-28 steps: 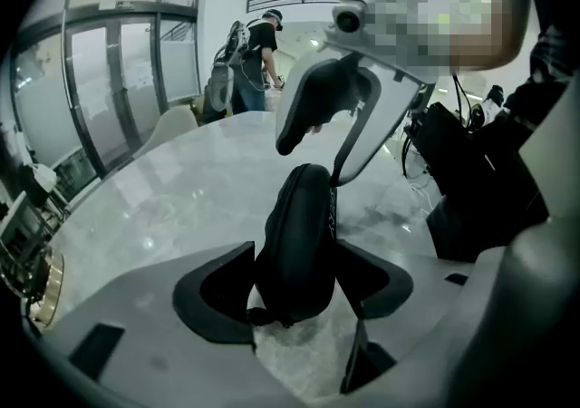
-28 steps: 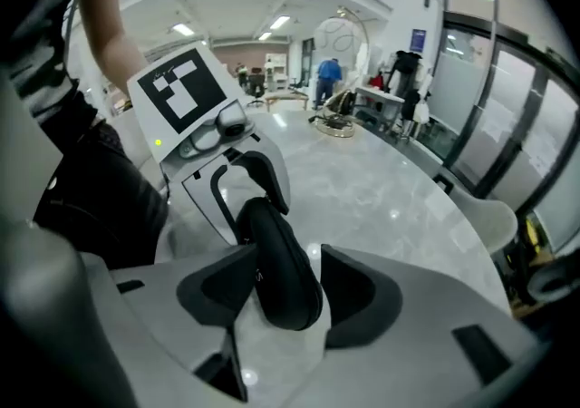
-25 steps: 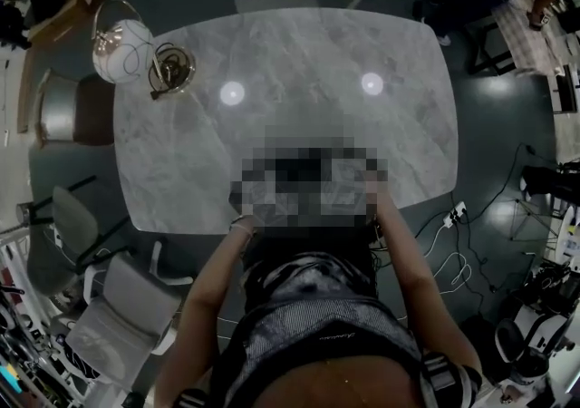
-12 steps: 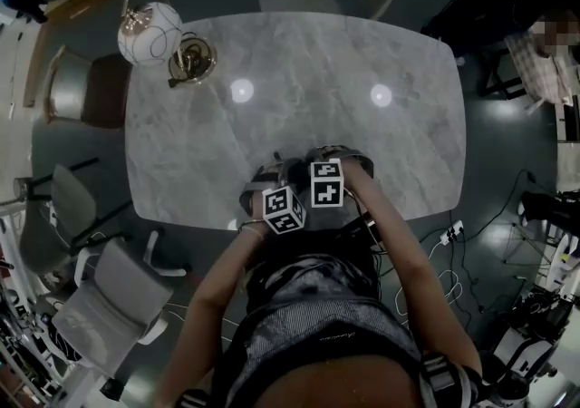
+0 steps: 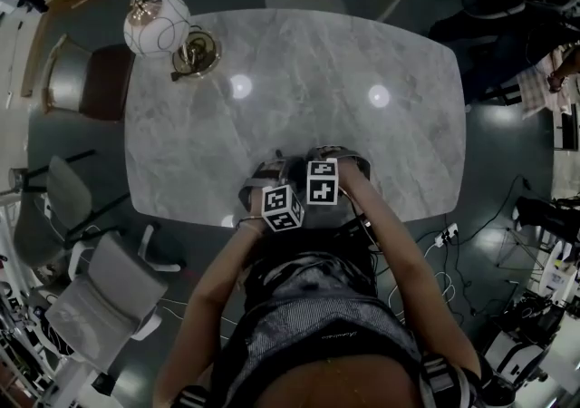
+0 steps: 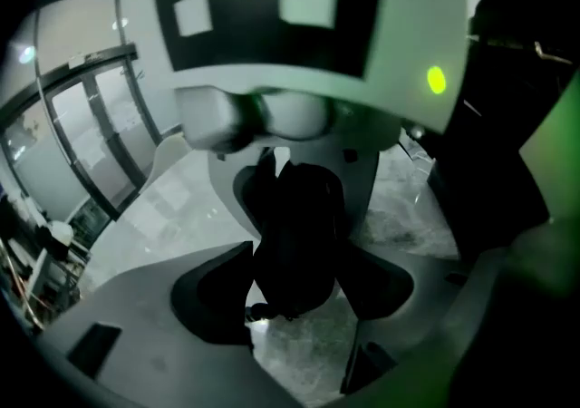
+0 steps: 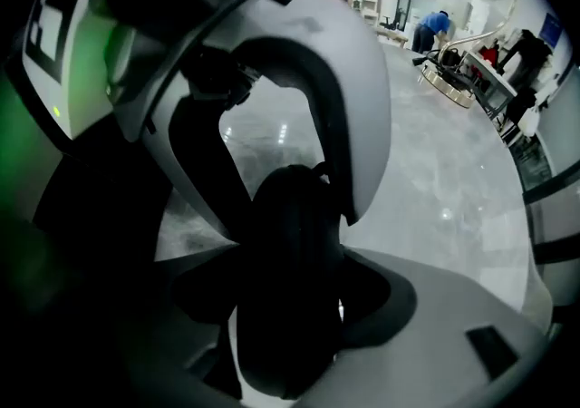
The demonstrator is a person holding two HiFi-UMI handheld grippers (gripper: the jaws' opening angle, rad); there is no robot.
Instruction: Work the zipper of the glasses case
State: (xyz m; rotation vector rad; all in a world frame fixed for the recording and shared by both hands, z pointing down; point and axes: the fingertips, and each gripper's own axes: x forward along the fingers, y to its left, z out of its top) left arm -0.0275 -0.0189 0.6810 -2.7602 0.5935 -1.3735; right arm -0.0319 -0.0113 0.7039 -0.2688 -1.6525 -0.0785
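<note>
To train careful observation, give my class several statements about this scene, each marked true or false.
1. A lamp with a white globe stands at the far left corner of the grey marble table. True.
2. The dark rounded glasses case sits between the left gripper's jaws. True.
3. The right gripper works at the table's far end. False: both grippers are side by side at the near edge.
4. Nothing is between the right gripper's jaws. False: the dark case is there.
</note>
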